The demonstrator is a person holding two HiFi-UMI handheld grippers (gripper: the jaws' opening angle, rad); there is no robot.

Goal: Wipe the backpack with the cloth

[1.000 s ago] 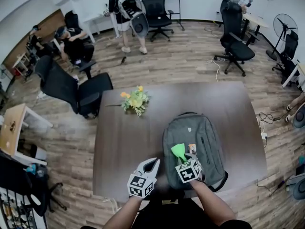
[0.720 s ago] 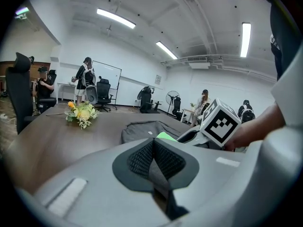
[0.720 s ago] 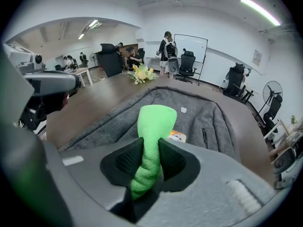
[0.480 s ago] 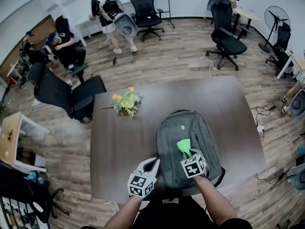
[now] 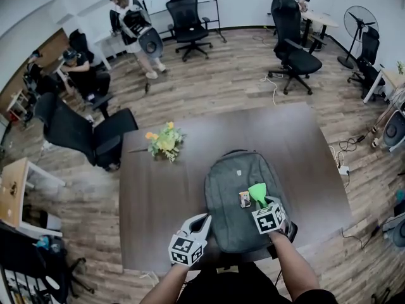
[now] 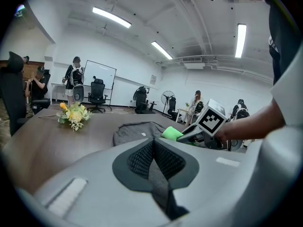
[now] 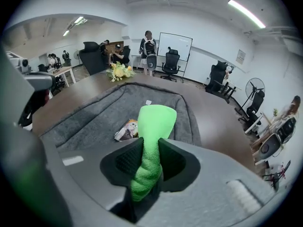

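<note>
A grey backpack (image 5: 239, 198) lies flat on the dark brown table (image 5: 158, 195), and it shows in the left gripper view (image 6: 135, 131) and the right gripper view (image 7: 94, 117) too. My right gripper (image 5: 261, 200) is over the backpack's right half, shut on a bright green cloth (image 5: 257, 193) that sticks out past the jaws (image 7: 154, 126). A small picture tag (image 5: 244, 199) lies on the backpack just left of the cloth (image 6: 171, 133). My left gripper (image 5: 201, 221) hangs at the backpack's near left corner, jaws together with nothing between them.
A small bunch of yellow flowers (image 5: 162, 143) lies on the table's far left. Office chairs (image 5: 79, 128) stand around the table, with people (image 5: 130, 21) at the back of the room and a fan (image 5: 358, 27) at the far right.
My right gripper has carried the green cloth rightward across the backpack, from its middle toward its right side. The left gripper has stayed where it was.
</note>
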